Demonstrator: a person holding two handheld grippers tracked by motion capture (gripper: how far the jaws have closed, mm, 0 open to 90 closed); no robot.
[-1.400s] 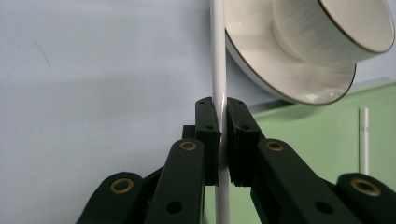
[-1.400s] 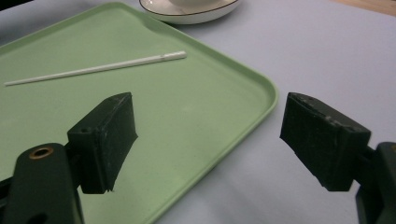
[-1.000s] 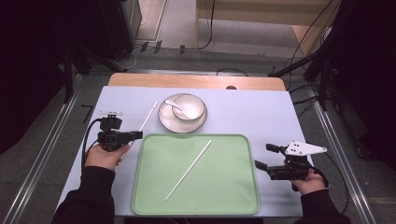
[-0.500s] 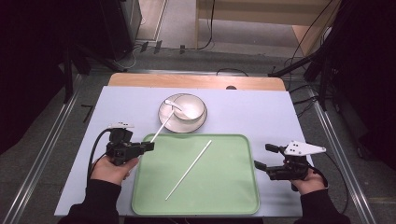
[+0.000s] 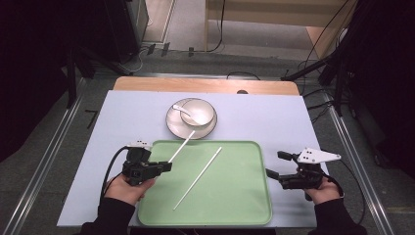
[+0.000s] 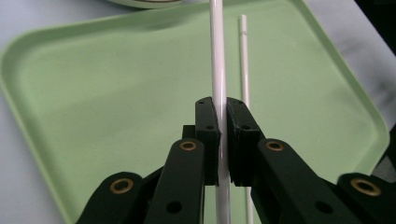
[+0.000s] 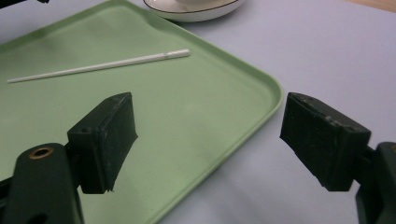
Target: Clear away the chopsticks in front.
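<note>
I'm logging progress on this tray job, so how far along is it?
Done: one white chopstick lies flat on the green plastic tray. In hand: the left gripper is shut on the second white chopstick, held over the tray's left part. Left: laying it down. The right gripper waits open beside the tray.

White chopstick [image 6: 217, 70] held over the green tray [image 5: 244, 205].

A thin, straight, white stick is clamped near one end between the closed jaws of the left gripper [image 5: 166, 166] and is raised at a slant above the tray's near left corner, its far tip pointing towards the rim of the plate [image 5: 172, 128]. A second white chopstick [image 5: 198, 177] is seen lying flat on the tray just beside it.
</note>
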